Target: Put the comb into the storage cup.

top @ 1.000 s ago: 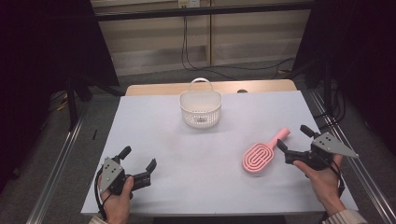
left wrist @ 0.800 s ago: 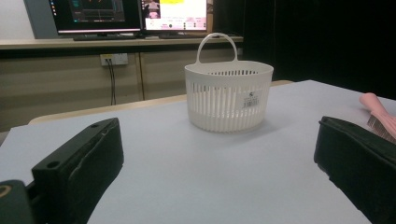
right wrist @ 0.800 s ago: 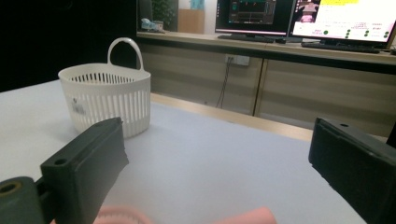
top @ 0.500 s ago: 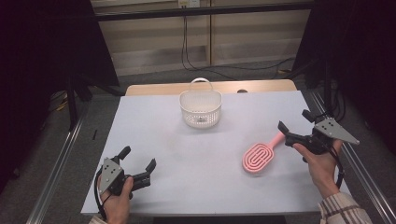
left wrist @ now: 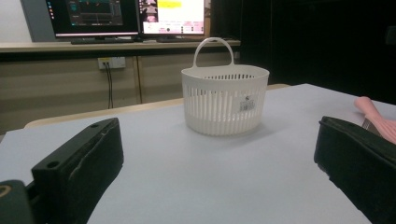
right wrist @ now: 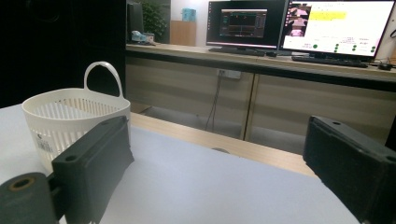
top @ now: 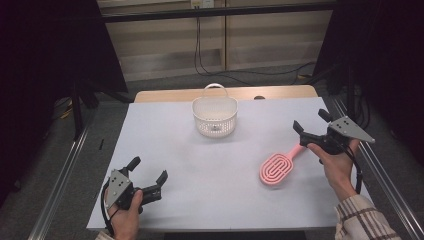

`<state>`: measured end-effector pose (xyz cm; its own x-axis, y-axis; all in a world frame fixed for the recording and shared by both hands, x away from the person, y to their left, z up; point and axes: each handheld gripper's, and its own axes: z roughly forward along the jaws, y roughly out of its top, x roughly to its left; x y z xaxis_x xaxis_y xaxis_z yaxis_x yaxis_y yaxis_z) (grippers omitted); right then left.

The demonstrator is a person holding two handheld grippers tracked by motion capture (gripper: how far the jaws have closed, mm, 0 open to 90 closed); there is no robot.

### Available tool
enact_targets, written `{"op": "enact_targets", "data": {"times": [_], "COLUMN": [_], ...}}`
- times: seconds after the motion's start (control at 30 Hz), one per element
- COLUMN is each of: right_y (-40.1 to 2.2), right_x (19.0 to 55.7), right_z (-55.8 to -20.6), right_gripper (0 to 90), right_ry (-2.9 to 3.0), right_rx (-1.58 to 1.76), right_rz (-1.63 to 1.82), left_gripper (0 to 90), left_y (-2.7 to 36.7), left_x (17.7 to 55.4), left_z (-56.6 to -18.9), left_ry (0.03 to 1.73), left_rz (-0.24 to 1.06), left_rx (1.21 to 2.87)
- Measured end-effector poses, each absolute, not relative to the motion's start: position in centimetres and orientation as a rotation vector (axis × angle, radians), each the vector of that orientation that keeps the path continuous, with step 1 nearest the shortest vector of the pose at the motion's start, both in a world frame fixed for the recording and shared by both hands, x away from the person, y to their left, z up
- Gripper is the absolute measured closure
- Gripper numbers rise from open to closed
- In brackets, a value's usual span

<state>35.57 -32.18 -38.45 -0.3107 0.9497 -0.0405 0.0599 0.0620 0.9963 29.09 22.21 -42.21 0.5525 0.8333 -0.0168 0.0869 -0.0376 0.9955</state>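
A pink hairbrush (top: 278, 168) lies flat on the white table (top: 165, 135) at the right, its handle pointing toward the far right. My right gripper (top: 310, 120) hovers just beyond the handle's end, clear of it. It is open, its jaws have just been closing a little, and nothing is between them. A white slatted basket (top: 215, 116) with a loop handle stands at the table's far middle; it also appears in the left gripper view as the basket (left wrist: 224, 100) and in the right gripper view as the basket (right wrist: 70, 116). My left gripper (top: 149, 168) rests open and empty near the front left.
A wooden table edge (top: 280, 92) runs behind the white surface. Metal rails (top: 60, 185) flank both sides. In the right gripper view, monitors (right wrist: 341, 25) stand on a counter beyond. The pink handle (left wrist: 376, 119) shows past my left gripper's right jaw.
My right gripper has risen and drifted away from the brush toward the table's far right. The brush, the basket and my left gripper have stayed put.
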Motion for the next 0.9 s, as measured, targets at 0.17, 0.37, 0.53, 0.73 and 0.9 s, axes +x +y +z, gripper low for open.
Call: {"op": "enact_targets", "data": {"times": [0.17, 0.37, 0.53, 0.73, 0.9], "right_y": [-31.9, -31.6, -31.8, -32.2, -32.7], "right_x": [36.6, 37.4, 37.6, 37.6, 37.7], "right_z": [-38.1, -38.9, -39.3, -39.2, -39.4], "right_gripper": [10.6, 17.8, 28.0, 44.1, 58.6], "right_ry": [1.509, 1.524, 1.557, 1.573, 1.579], "right_rx": [1.055, 1.088, 1.092, 1.084, 1.099], "right_rz": [1.352, 1.357, 1.345, 1.363, 1.393], "left_gripper": [1.4, 1.4, 1.4, 1.4, 1.4], "left_y": [22.2, 22.3, 22.4, 22.4, 22.4], "left_x": [29.1, 29.2, 29.1, 29.1, 29.1], "left_z": [-42.2, -42.3, -42.3, -42.3, -42.3], "left_ry": [0.829, 0.847, 0.840, 0.837, 0.838], "left_rz": [0.738, 0.741, 0.742, 0.743, 0.741], "left_rx": [1.514, 1.510, 1.514, 1.515, 1.515]}}
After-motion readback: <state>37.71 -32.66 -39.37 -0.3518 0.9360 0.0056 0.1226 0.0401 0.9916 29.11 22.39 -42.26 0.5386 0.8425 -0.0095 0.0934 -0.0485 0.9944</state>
